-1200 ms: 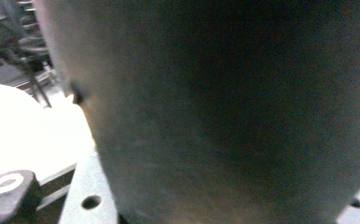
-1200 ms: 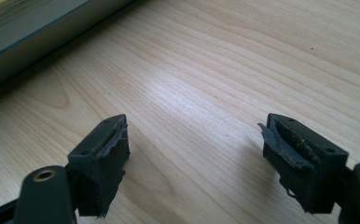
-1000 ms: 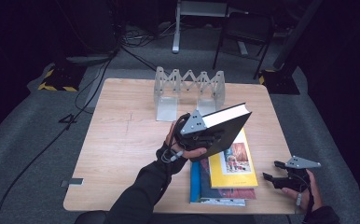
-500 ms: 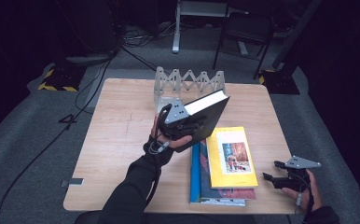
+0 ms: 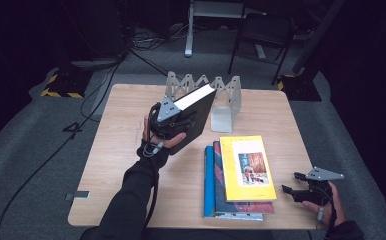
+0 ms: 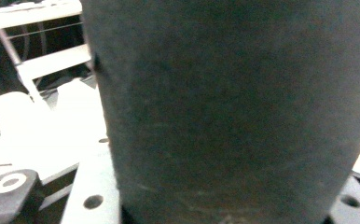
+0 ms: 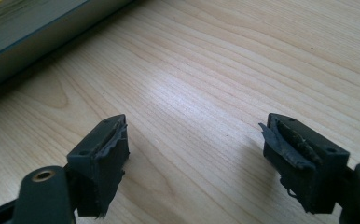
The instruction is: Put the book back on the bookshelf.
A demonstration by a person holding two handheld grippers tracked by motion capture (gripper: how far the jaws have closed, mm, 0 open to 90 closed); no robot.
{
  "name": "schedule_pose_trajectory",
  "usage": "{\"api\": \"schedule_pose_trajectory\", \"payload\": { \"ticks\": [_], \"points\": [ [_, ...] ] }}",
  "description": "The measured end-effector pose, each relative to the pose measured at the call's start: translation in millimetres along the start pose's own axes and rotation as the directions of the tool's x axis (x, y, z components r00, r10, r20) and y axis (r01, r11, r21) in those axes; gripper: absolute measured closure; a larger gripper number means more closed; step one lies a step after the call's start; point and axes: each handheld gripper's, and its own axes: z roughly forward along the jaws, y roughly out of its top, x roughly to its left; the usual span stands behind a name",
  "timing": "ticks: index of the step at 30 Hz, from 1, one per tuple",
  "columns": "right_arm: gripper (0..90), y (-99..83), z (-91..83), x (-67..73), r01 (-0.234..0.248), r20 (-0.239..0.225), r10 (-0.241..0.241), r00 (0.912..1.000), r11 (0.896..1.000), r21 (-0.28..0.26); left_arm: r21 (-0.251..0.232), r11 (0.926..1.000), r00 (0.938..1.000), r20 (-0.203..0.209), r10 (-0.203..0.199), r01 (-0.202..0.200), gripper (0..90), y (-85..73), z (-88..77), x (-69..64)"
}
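The black book (image 5: 193, 117) is held above the table (image 5: 116, 150), tilted, with its white page edge turned up and toward the rack. In the high view it is around 11 o'clock from the table's middle. The left gripper (image 5: 173, 122) is clamped on this book, its jaws pressing on the cover from both sides; in the left gripper view the dark cover (image 6: 234, 112) stands very close before the camera. The grey metal rack (image 5: 216, 95) stands at 12 o'clock on the table, just beyond the book's upper end; I cannot tell if the two touch.

At about 5 o'clock from the table's middle lies a flat stack: a yellow book (image 5: 246, 167) on top, a dark blue and red book (image 5: 218, 172) under it, and a blue book (image 5: 208, 185) lowest. The right gripper (image 5: 298, 189) rests near the table's 4 o'clock corner, just beside the stack. Its jaws stand wide apart with only bare wood between them, as the right gripper view (image 7: 194, 154) shows.
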Motion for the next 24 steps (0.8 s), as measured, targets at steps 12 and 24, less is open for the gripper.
{"api": "schedule_pose_trajectory", "payload": {
  "ticks": [12,24],
  "points": [
    [21.9,0.0,0.1,-0.1,0.001,-0.001,-0.001,1.0,1.0,0.0,0.021,0.9982,0.99,-0.131,-0.053,0.056,52.5,-11.9,15.0,23.5],
    [21.7,-0.1,0.1,0.2,0.002,0.002,-0.002,1.0,1.0,-0.002,0.022,0.9898,0.9592,-0.251,-0.131,0.141,52.5,-24.9,37.8,40.1]
  ]
}}
